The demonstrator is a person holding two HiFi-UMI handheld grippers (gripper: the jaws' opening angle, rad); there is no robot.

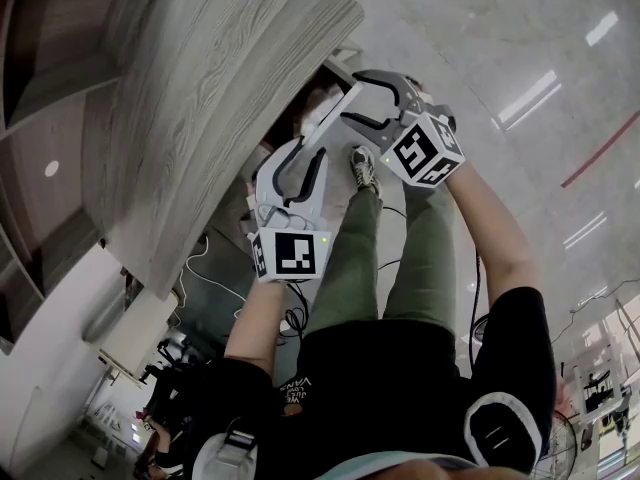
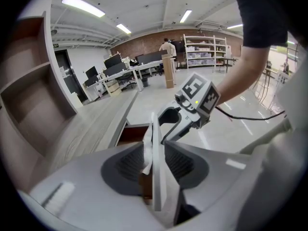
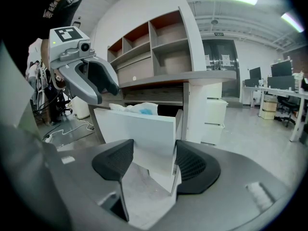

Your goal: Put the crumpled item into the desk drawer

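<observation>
The desk drawer (image 3: 139,129) stands pulled out under the wood-grain desk top (image 1: 200,98). Inside it lies the crumpled white item with a blue patch (image 3: 137,109). My left gripper (image 1: 308,151) straddles the white drawer front (image 2: 155,172) edge-on. Its pads stand a little off the panel on both sides, so it is open. White crumpled material (image 2: 146,150) shows just left of the panel. My right gripper (image 1: 352,98) hovers at the drawer front's far end, open and holding nothing. From its own view (image 3: 154,162) the panel's lower corner sits just beyond the pads.
A white pedestal cabinet (image 3: 214,119) stands beside the drawer, with open shelves (image 3: 159,42) above the desk. The person's legs and shoe (image 1: 365,168) are right below the grippers. Cables (image 1: 200,258) lie on the floor under the desk. Office desks (image 2: 120,76) fill the far room.
</observation>
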